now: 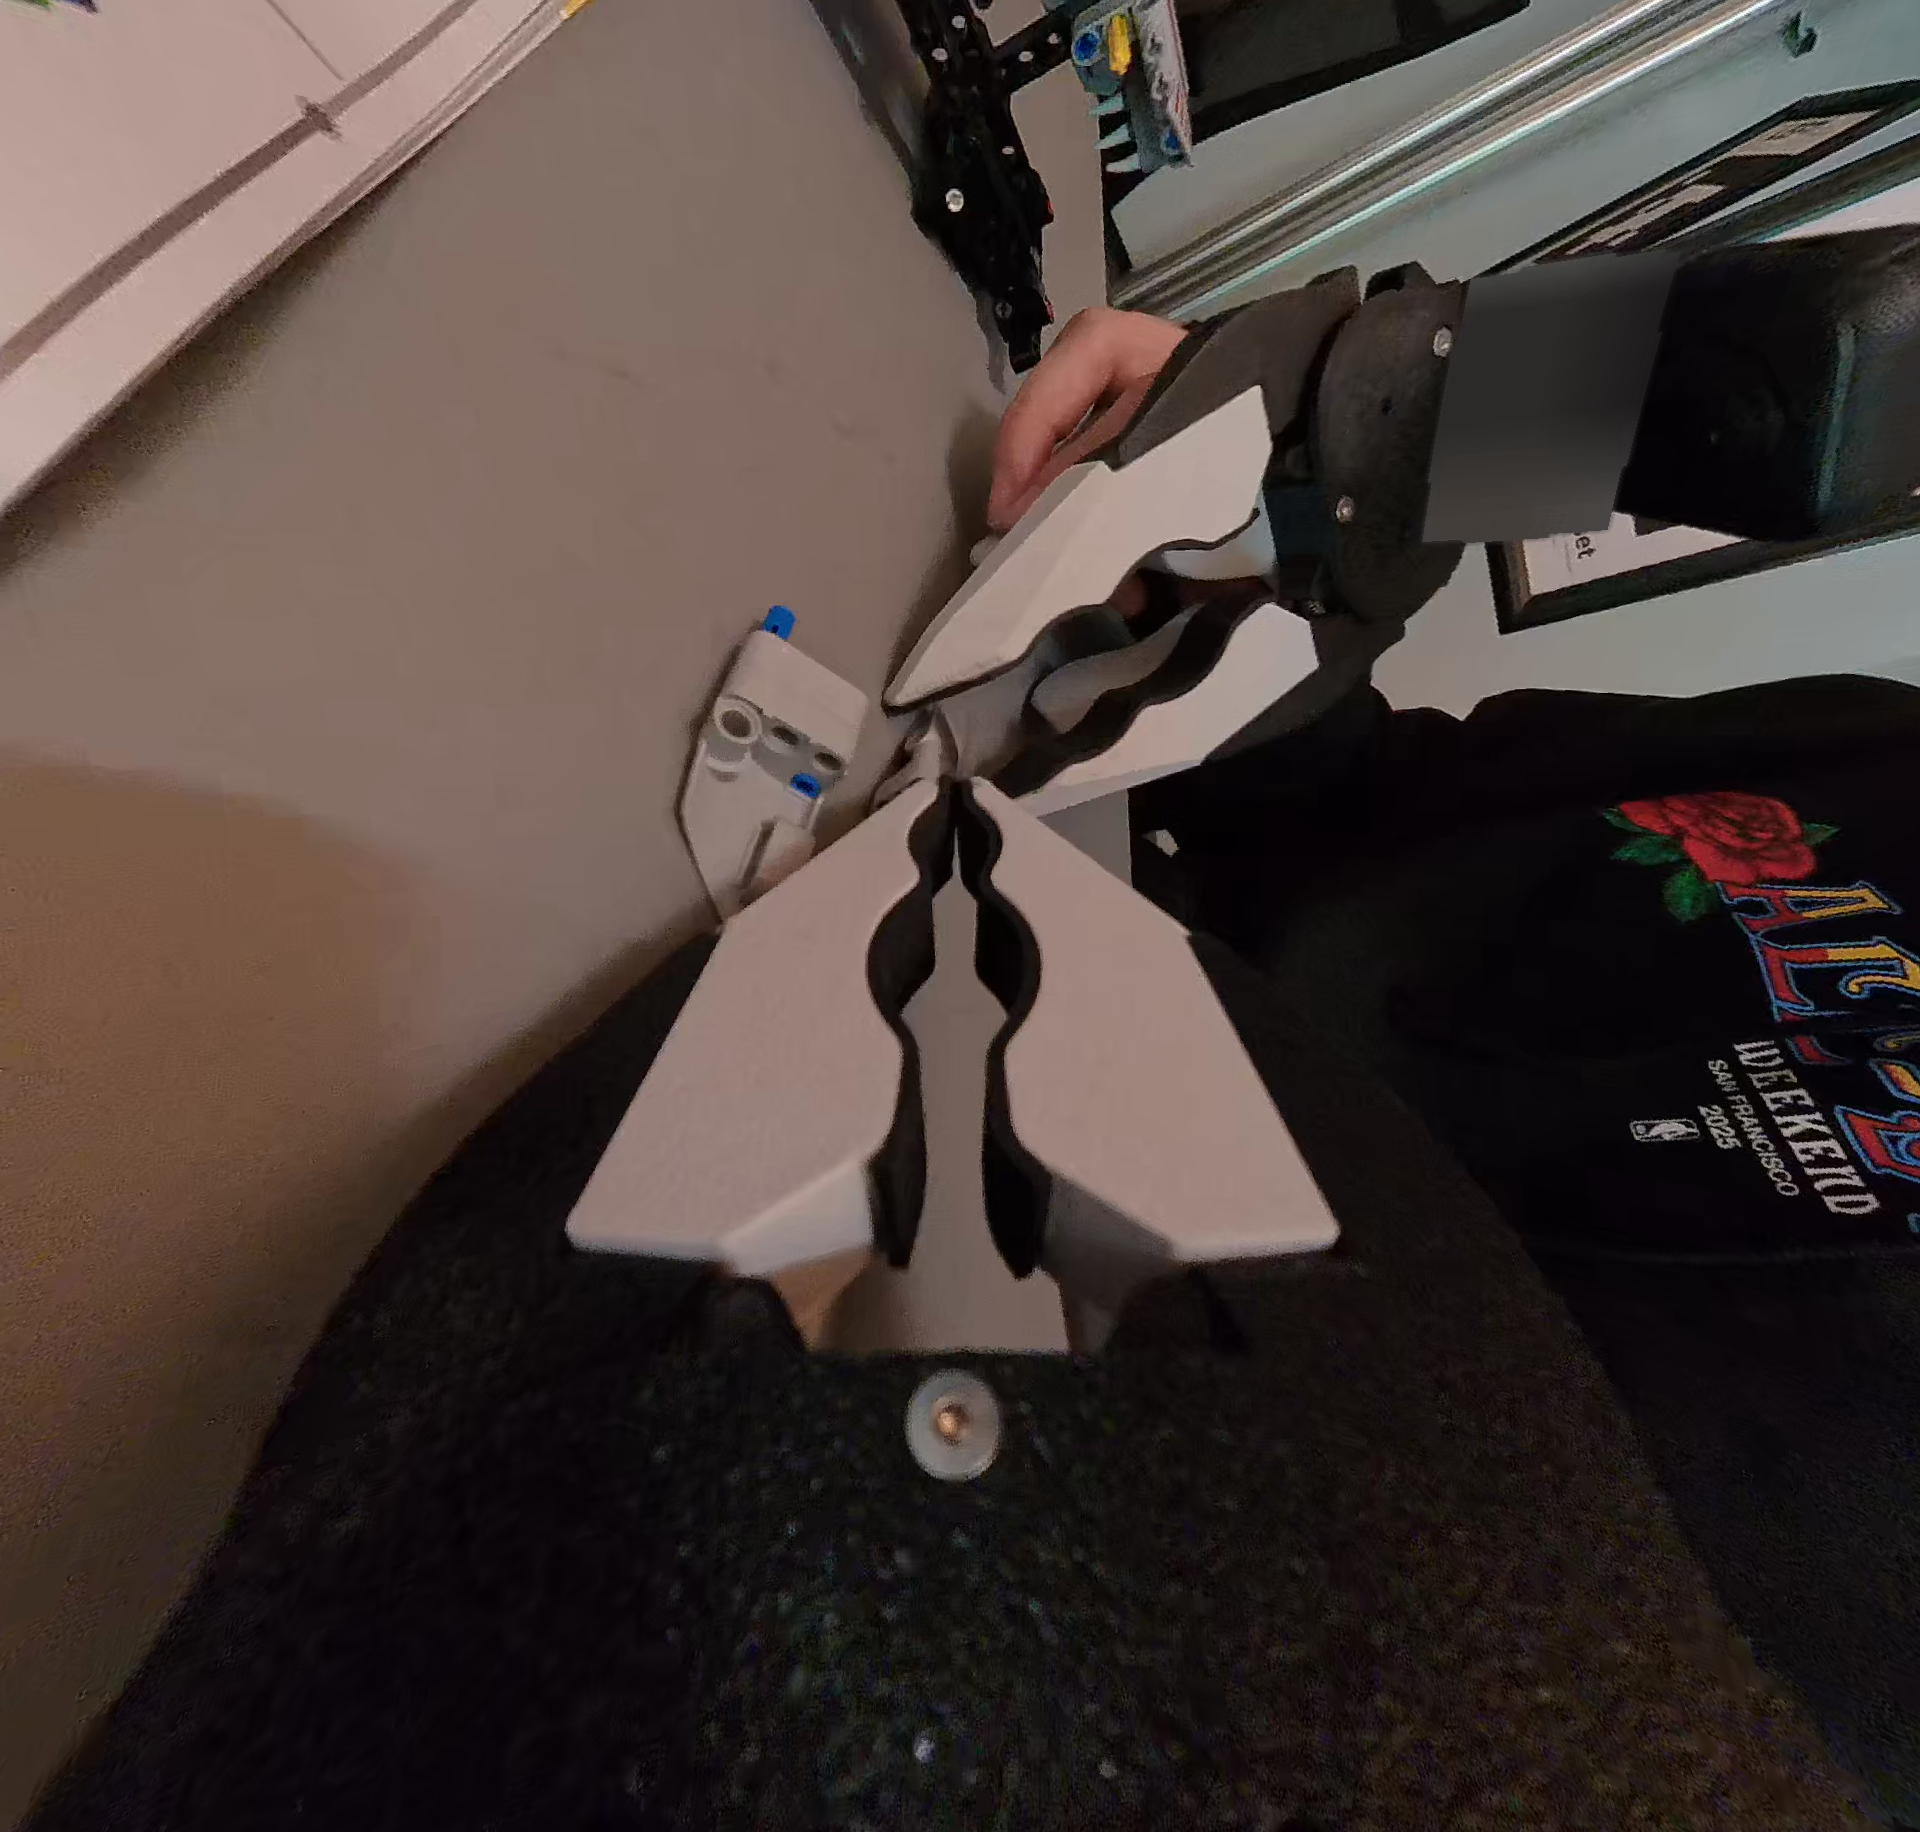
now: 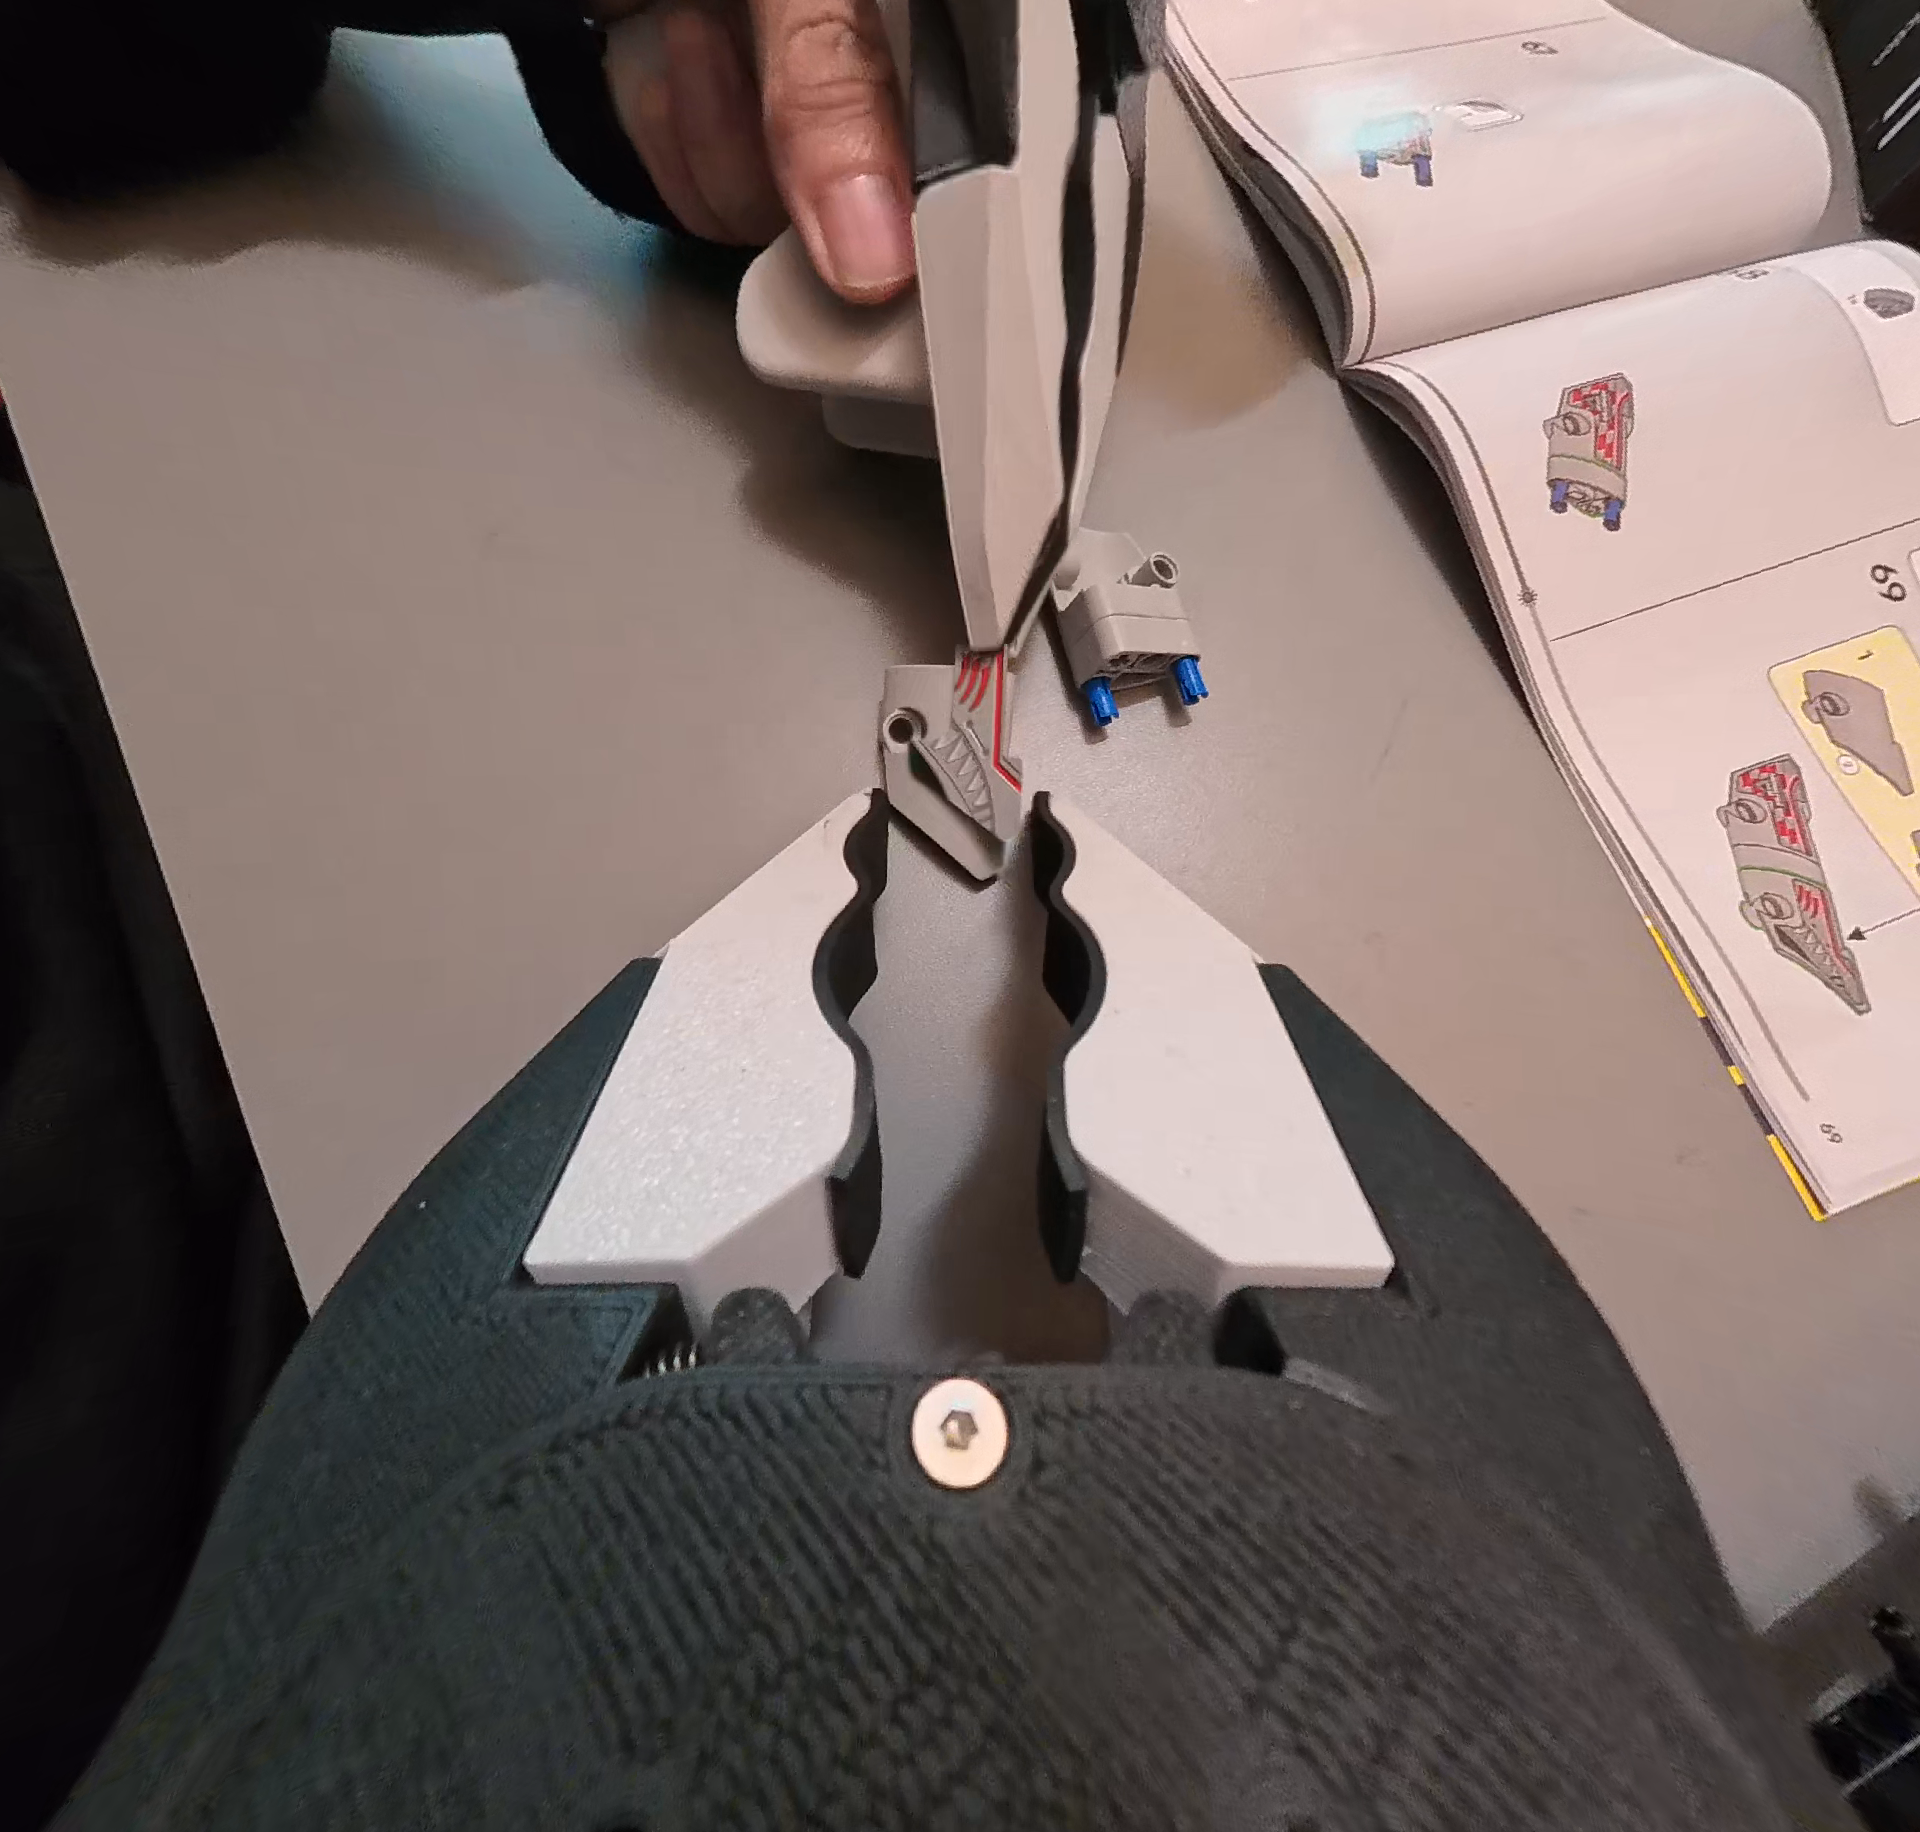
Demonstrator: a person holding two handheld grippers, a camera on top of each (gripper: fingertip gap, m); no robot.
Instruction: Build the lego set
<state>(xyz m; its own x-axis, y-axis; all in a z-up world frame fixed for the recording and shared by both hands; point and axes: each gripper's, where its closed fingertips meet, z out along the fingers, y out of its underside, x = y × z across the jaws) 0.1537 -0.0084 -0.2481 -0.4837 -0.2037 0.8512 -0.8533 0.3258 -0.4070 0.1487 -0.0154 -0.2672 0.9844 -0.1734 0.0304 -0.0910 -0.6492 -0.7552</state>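
Note:
A grey Lego panel [image 2: 951, 748] printed with red stripes and a toothed mouth hangs just above the grey table [image 2: 416, 556]. My left gripper [image 2: 1000, 639] comes down from above and is shut on the panel's top edge. In the left wrist view its tips [image 1: 954, 787] are pinched together and hide most of the panel. My right gripper [image 2: 954, 800] is open, with its jaws on either side of the panel's lower end. A grey Lego block with blue pins [image 2: 1127, 629] lies on the table just beyond, and it also shows in the left wrist view [image 1: 774, 743].
An open instruction booklet [image 2: 1621, 494] lies to the right. A black and pale-blue Lego build [image 1: 997, 151] stands at the table's far side. A person's hand [image 2: 831, 141] holds the left gripper's handle. A dark sweatshirt [image 1: 1558, 1003] is close by. The grippers are tip to tip, or close to it.

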